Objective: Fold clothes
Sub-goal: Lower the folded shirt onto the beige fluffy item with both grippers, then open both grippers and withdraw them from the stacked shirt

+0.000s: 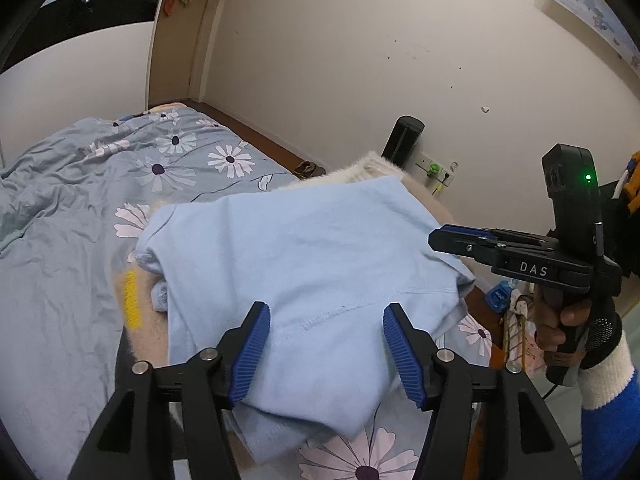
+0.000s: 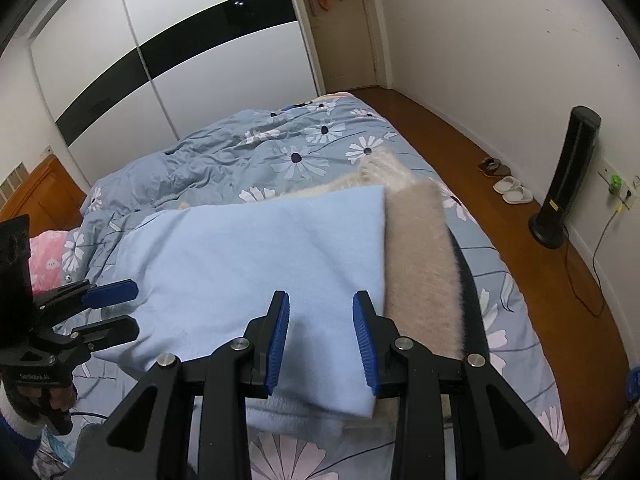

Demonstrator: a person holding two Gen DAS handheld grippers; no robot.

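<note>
Two pairs of blue-padded fingers stand parted with nothing between them. My left gripper [image 1: 326, 344] hovers over the near hem of the light-blue garment [image 1: 304, 248]; my right gripper [image 2: 322, 340] hovers over that garment's near right corner, where a folded edge shows. From both sets of fingers the cloth lies straight ahead and just below, and I cannot tell whether any pad touches it. I judge the right gripper nearer a corner, the left nearer mid-hem. The garment lies as a doubled rectangle, layered at its near edge, long axis running across my view from left to right, a sleeve pointing toward the left edge of the bed [image 2: 516, 320]. It rests on a beige fleece item [image 2: 420, 260], near the bed's right edge, foot end.
</note>
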